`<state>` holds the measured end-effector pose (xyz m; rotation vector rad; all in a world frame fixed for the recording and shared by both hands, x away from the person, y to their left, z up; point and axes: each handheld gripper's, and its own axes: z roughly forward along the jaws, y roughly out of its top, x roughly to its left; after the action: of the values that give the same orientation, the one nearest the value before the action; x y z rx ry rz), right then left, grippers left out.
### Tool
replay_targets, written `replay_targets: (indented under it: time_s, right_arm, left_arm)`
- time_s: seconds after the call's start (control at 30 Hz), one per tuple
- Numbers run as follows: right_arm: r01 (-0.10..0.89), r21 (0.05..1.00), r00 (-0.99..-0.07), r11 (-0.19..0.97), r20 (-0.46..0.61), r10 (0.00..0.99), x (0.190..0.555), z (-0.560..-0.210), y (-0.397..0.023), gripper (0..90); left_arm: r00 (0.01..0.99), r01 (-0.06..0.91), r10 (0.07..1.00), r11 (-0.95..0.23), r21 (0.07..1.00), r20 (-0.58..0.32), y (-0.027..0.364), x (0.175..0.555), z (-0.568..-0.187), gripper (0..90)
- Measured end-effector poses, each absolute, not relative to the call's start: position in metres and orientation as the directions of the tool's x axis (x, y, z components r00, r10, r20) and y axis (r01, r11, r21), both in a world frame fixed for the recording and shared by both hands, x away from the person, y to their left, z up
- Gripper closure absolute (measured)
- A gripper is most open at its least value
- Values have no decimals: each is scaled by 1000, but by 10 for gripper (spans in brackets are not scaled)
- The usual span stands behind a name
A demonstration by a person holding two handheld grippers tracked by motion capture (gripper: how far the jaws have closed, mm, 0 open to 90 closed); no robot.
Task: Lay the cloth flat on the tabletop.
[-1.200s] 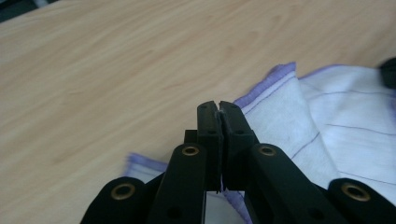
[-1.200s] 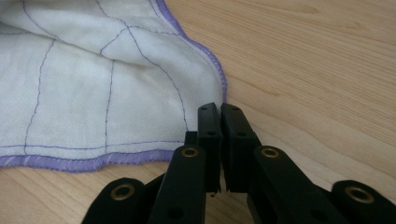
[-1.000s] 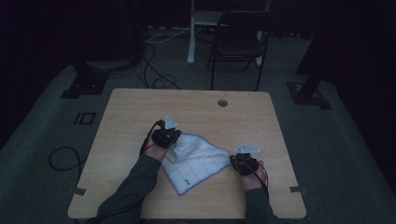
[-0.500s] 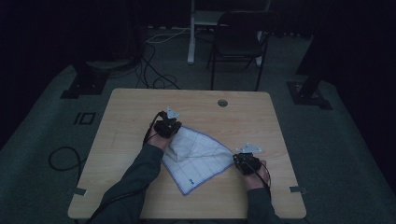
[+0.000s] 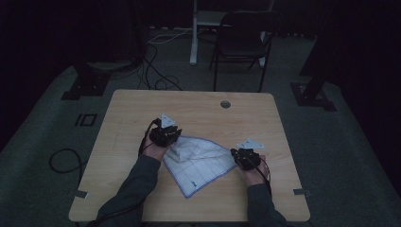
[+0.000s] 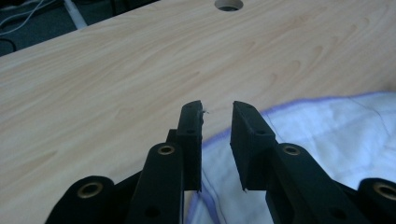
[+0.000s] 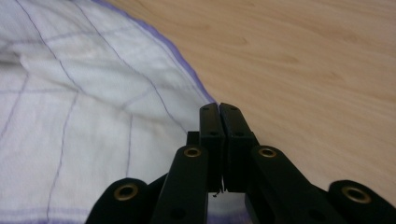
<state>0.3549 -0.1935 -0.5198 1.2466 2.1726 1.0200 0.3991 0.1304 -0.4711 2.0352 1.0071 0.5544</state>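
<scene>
A white cloth (image 5: 201,163) with thin purple grid lines and a purple hem lies on the wooden table (image 5: 198,106). My left gripper (image 5: 166,131) hovers at the cloth's far left corner. In the left gripper view its jaws (image 6: 217,109) have just been opening and stand apart with nothing between them; the cloth's hem (image 6: 336,126) lies below and to the right. At the cloth's right corner my right gripper (image 5: 240,156) is shut. In the right gripper view the jaws (image 7: 218,108) meet where the cloth (image 7: 70,93) and its hem end.
A round cable hole (image 5: 225,104) sits near the table's far edge. Beyond the table stands a dark chair (image 5: 243,38), with cables (image 5: 156,71) on the floor at the left. Bare wood lies left and right of the cloth.
The left gripper carried its corner of the cloth inward and let it go, leaving a small raised fold there. Its jaws have parted. The right gripper has stayed put.
</scene>
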Motion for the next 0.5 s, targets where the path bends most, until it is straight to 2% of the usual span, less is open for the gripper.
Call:
replay_targets:
  time_s: [0.27,0.5]
  right_arm:
    - [513,781,-560,356,-9,828,375,-521,-176,900]
    - [480,773,-619,415,-37,784,392,-524,-155,900]
  left_arm:
    - [569,469,821,-365,804,41,145,363,-481,784]
    - [529,534,849,-342,774,10,164,338,-503,846]
